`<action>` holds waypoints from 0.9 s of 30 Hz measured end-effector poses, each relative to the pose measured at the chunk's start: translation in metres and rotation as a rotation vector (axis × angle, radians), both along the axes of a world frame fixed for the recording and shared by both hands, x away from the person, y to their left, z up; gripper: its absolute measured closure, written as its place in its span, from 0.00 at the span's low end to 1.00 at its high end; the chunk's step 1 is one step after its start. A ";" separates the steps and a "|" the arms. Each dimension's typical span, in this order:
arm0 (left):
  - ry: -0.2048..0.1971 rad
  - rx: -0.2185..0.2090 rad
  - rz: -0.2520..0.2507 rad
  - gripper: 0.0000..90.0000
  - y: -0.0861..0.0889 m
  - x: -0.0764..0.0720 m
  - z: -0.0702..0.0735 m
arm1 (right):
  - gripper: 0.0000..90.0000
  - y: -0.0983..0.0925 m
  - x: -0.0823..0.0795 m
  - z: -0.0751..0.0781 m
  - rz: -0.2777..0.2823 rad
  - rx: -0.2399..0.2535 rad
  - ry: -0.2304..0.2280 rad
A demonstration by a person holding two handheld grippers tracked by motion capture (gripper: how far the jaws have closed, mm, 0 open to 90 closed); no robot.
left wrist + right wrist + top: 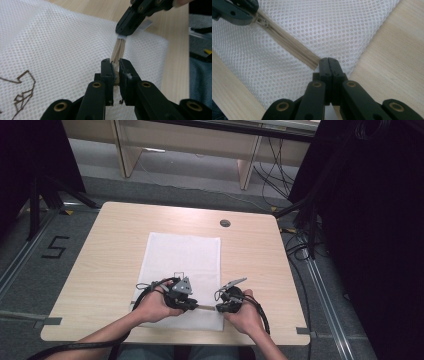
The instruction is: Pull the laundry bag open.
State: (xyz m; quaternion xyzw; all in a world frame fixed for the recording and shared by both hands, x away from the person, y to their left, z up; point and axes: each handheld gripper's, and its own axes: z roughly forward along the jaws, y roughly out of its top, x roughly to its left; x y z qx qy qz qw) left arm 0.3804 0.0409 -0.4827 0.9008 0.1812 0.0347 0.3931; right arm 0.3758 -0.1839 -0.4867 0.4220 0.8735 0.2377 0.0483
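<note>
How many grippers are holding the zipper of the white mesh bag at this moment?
2. The left gripper pinches the zipper at its slider. The right gripper is shut on the zipper's end, at the near right corner of the mesh bag.

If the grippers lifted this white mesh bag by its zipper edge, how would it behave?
The mesh bag would probably sag and fold: it is thin, open-weave fabric lying flat on the table. It looks light, so it may slide when tugged. The zipper seems the firmest part, though still flexible.
</note>
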 end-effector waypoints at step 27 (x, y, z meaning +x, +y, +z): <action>0.018 -0.011 -0.005 0.91 0.005 0.003 -0.003 | 1.00 -0.001 0.000 0.000 -0.005 0.007 0.007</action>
